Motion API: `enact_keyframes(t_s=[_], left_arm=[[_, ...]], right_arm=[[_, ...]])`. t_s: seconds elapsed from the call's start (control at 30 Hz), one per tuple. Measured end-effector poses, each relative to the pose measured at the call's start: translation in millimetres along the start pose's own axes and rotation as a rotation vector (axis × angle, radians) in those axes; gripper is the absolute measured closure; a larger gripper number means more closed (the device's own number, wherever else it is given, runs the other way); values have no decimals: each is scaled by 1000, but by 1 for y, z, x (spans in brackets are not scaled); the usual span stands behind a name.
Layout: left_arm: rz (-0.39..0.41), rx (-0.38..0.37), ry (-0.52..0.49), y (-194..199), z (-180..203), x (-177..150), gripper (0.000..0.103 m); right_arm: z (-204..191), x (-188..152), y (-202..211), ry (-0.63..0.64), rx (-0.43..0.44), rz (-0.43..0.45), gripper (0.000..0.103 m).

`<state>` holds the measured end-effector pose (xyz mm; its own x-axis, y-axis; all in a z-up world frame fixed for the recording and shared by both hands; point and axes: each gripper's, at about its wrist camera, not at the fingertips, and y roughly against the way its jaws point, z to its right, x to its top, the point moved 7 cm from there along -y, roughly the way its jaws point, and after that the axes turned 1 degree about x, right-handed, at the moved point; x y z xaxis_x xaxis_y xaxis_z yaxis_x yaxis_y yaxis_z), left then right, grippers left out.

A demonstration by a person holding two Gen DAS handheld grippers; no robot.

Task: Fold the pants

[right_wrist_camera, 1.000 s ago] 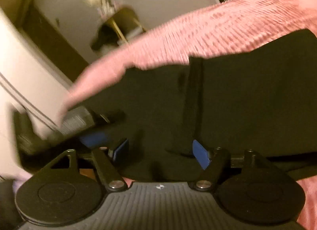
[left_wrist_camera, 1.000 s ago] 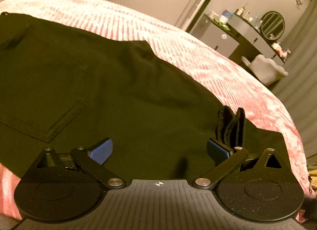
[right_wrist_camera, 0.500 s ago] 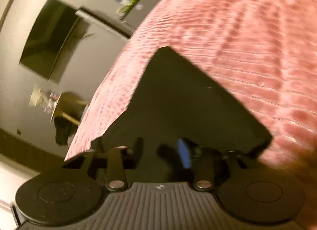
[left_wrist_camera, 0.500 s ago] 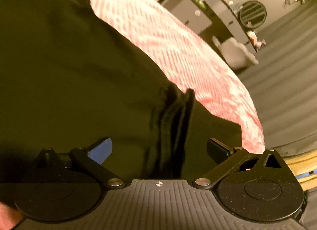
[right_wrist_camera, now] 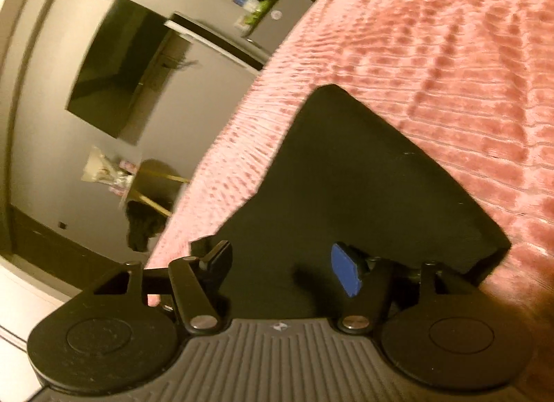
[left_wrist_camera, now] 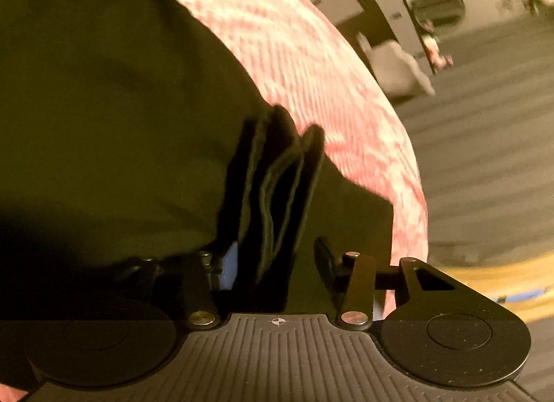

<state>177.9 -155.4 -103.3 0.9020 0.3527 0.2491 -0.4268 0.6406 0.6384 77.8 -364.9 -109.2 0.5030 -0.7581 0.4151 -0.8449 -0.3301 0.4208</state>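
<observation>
Black pants (left_wrist_camera: 121, 108) lie spread on a pink ribbed bedspread (left_wrist_camera: 294, 38). A raised ridge of folded layers (left_wrist_camera: 277, 173) stands up at their edge. My left gripper (left_wrist_camera: 277, 263) straddles this ridge and its jaws are closing. The blue left pad (left_wrist_camera: 230, 270) is at the ridge's side, and a gap shows before the other finger. In the right wrist view a flat pointed corner of the pants (right_wrist_camera: 353, 166) lies on the bedspread (right_wrist_camera: 450, 38). My right gripper (right_wrist_camera: 280, 263) sits at its near edge, fingers apart, blue pad (right_wrist_camera: 342, 274) bare, cloth lying between them.
The bed's edge curves close on the right in the left wrist view, with grey floor, a dark dresser with a round mirror (left_wrist_camera: 436, 7) and a pale stool (left_wrist_camera: 394, 66) beyond. Past the bed's left edge are a wall screen (right_wrist_camera: 114, 66) and a small table (right_wrist_camera: 149, 180).
My left gripper swung toward the bed's edge onto the raised ridge and its jaws narrowed around it. My right gripper rolled, moved to the pants' corner and narrowed, then held still.
</observation>
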Motion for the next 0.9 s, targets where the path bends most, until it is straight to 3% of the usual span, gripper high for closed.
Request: enact_keyframes(t_s=[0.1, 0.2, 0.23, 0.27, 0.3, 0.33, 0.47, 0.6, 0.67, 0.73, 0.8, 0.9], left_arm=[[-7, 36, -87, -5, 7, -3, 53], [-1, 30, -72, -13, 15, 1, 31], [7, 24, -65, -15, 19, 2, 32], [19, 41, -74, -17, 22, 2, 39], [22, 60, -87, -19, 23, 1, 76], [12, 86, -94, -21, 22, 0, 87], [47, 33, -100, -2, 28, -2, 88], [154, 11, -175, 50, 37, 5, 88], [210, 80, -234, 76, 27, 10, 84], [257, 190, -257, 90, 7, 10, 55], [274, 274, -220, 99, -18, 8, 43], [246, 255, -111, 103, -46, -2, 36]], right_arm=[[-7, -4, -3, 37, 5, -26, 60], [-7, -9, -12, 61, -44, -72, 64], [-6, -10, -15, 59, -59, -81, 64], [-5, -10, -15, 56, -71, -85, 65], [-5, -11, -14, 56, -73, -82, 65], [-7, -11, -11, 64, -83, -75, 65], [-16, -13, 4, 108, -96, -40, 65], [-22, -12, 30, 118, -98, 8, 64], [-24, -12, 40, 123, -101, 25, 63], [-22, -14, 40, 112, -127, 26, 61], [-17, -17, 37, 69, -143, 4, 60], [-15, -22, 39, 13, -156, -1, 54]])
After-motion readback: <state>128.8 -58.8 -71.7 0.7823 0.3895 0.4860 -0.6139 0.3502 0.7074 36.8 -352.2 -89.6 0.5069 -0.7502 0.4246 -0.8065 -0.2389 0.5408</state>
